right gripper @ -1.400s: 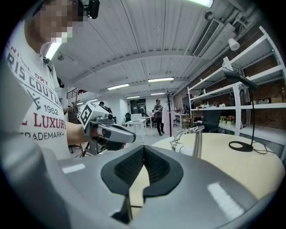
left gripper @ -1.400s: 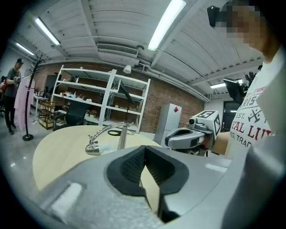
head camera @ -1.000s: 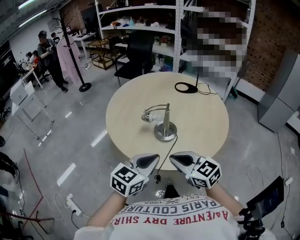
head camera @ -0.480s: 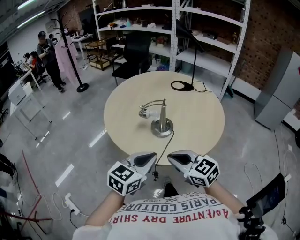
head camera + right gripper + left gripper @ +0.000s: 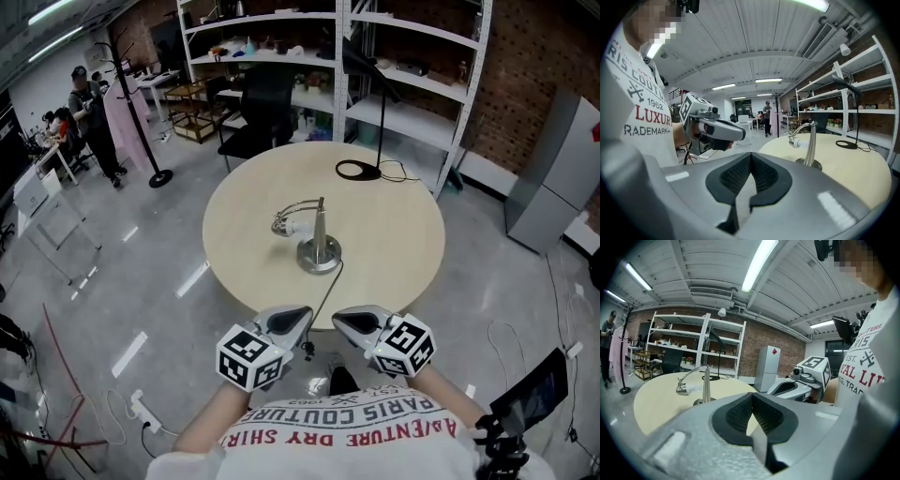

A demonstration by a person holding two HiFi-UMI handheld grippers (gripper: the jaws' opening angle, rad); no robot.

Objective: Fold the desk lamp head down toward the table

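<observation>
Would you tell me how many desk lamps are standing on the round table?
2. A silver lamp stands near the middle of the table, its head curving left. A black lamp with a ring base stands at the far edge. None appears hidden.

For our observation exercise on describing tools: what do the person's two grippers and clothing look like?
The left gripper and right gripper have smooth grey moulded shells tapering forward, with black ribbed pads inside. Each carries a cube of black-and-white square markers. The T-shirt is white with red and dark lettering.
</observation>
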